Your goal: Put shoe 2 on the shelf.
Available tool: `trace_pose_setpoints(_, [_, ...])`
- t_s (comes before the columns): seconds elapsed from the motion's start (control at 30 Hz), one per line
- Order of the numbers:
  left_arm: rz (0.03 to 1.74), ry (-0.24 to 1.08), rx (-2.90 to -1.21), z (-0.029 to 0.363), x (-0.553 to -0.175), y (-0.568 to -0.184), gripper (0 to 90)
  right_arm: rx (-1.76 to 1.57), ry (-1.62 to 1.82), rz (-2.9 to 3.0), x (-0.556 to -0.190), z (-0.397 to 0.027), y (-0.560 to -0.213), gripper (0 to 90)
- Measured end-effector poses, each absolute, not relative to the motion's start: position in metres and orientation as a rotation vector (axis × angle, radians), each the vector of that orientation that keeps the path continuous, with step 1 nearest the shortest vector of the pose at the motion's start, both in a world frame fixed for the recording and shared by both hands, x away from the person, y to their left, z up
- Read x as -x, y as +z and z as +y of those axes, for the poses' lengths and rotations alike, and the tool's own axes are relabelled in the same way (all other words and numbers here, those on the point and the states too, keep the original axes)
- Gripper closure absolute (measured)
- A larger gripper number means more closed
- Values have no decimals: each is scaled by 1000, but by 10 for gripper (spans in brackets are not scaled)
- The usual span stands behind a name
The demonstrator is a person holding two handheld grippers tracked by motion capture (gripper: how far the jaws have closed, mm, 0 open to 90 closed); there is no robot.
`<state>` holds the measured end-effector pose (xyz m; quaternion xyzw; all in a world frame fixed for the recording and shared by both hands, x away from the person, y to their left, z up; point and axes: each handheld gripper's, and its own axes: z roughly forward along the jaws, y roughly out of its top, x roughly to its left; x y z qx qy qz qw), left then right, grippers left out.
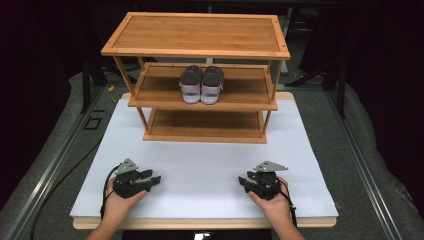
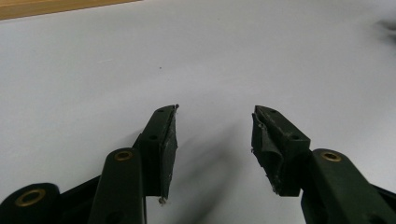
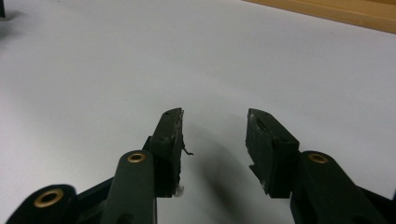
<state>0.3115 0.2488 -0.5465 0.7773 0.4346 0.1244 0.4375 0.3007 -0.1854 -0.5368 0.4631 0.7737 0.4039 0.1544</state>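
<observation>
**Shoes on the rack, both grippers parked empty at the near edge**

Nearest the person, the left gripper [image 1: 156, 180] and the right gripper [image 1: 242, 181] rest low over the white tabletop [image 1: 210, 160], each held in a hand that comes in from the bottom edge, well apart from one another and pointing inward toward the middle. In the left gripper view the left gripper's fingers [image 2: 164, 140] are spread wide with only bare white surface between them; the right gripper view shows the same for the right gripper's fingers [image 3: 170, 140], spread and pinching nothing. A worn shred of pad material hangs from the inner face of one right finger.

Between the grippers and the rack lies a stretch of bare tabletop with nothing on it.

Farther back stands a three-tier bamboo shoe rack [image 1: 200, 52]. The pair of grey and lilac shoes [image 1: 201, 84] sits on its middle shelf, the two shoes side by side and touching, near the centre, set close to the shelf's front rail. The top shelf and bottom shelf carry nothing.

Judged from this layout, the work looks finished or nearly so: the shoes are neatly stowed and both grippers are free and away from them. Nothing seems left but to keep the hands back. If the shoes were to be reached again, the overhanging top shelf and the rack's side posts would crowd the approach.
</observation>
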Motion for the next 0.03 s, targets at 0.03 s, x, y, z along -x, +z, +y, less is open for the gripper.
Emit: trace_pose_setpoints(0.03, [1085, 315, -1929, 250, -312, -546, 497, -1324, 1150, 2210, -301, -187, -536, 553])
